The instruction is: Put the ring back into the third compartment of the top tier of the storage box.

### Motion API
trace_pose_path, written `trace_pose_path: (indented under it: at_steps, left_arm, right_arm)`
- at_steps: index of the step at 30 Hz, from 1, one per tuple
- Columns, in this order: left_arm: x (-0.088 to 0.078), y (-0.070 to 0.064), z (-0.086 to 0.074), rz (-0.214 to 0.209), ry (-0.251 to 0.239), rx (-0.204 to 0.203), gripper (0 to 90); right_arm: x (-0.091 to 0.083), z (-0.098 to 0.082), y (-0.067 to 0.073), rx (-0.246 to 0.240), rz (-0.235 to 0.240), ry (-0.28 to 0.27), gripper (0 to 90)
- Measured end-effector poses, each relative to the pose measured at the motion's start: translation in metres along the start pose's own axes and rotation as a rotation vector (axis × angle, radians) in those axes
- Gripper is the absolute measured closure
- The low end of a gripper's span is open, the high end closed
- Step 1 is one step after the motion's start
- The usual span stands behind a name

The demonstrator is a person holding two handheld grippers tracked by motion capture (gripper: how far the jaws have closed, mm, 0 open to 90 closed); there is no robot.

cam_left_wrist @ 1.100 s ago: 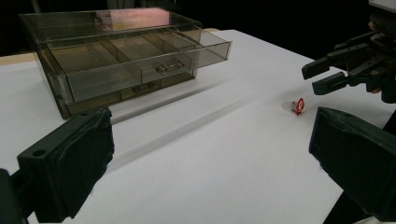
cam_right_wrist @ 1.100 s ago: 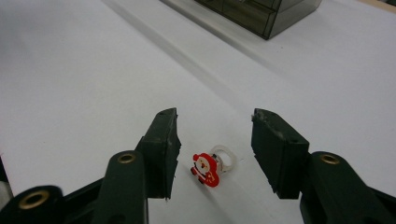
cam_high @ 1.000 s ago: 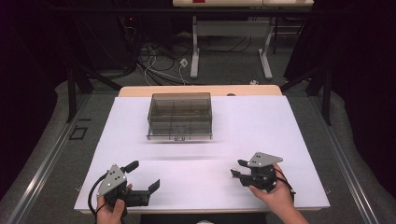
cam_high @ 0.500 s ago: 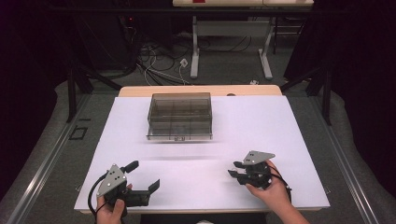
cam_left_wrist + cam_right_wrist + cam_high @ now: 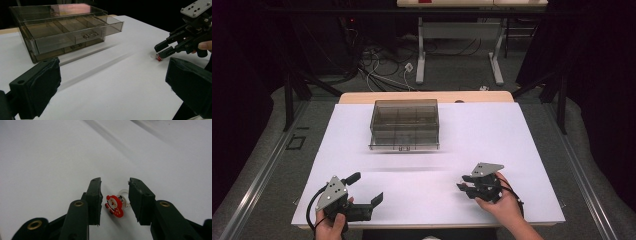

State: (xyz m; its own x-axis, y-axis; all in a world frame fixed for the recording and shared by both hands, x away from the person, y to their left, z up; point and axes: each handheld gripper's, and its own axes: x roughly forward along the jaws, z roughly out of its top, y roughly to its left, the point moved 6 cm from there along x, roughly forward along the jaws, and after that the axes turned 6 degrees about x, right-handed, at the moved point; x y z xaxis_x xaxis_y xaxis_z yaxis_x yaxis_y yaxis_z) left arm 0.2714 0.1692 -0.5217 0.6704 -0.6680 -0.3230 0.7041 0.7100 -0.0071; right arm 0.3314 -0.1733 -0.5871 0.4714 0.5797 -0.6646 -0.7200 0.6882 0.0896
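The left gripper (image 5: pixel 364 190) sits low at the near left of the white table (image 5: pixel 512 130), its jaws wide apart with nothing in them; further back stands a smoky clear drawer box (image 5: pixel 404 124), its top drawer pulled out a bit; at the right, the right gripper (image 5: pixel 114 201) has its jaws partly apart around a little red Santa ring (image 5: pixel 114 205), maybe not touching it.

Table (image 5: pixel 512 130) was brightly, evenly lit from above; surroundings stayed dark. Soft streaked shadows crossed the white surface. Near jaws in both gripper views were blurred; overall sharpness modest.
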Motion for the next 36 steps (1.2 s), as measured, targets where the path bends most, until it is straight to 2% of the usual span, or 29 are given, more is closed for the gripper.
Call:
trace_pose_path:
  at_steps: [12, 15, 19, 22, 28, 36]
  left_arm:
    - [0.0000, 0.0007, -0.0001, 0.003, 0.000, -0.004, 0.2]
    - [-0.0001, 0.0008, -0.0002, 0.003, 0.000, -0.006, 0.2]
    - [0.0000, 0.0008, -0.0002, 0.004, 0.000, -0.005, 0.2]
    - [0.0000, 0.0007, -0.0002, 0.003, 0.000, -0.004, 0.2]
    - [0.0001, 0.0008, -0.0003, 0.003, 0.002, -0.003, 0.2]
    - [0.0000, 0.0008, -0.0002, 0.004, 0.001, -0.005, 0.2]
  right_arm:
    - [0.0032, -0.0041, -0.0008, -0.006, 0.003, 0.041, 65.6]
    - [0.0042, -0.0039, -0.0016, -0.011, -0.001, 0.033, 66.6]
    - [0.0040, -0.0052, -0.0024, -0.010, -0.011, 0.049, 68.7]
    - [0.0055, -0.0047, -0.0030, -0.011, -0.017, 0.032, 69.5]
    - [0.0049, -0.0054, -0.0027, -0.015, -0.012, 0.048, 70.6]
    - [0.0063, -0.0057, -0.0027, -0.017, -0.012, 0.038, 70.9]
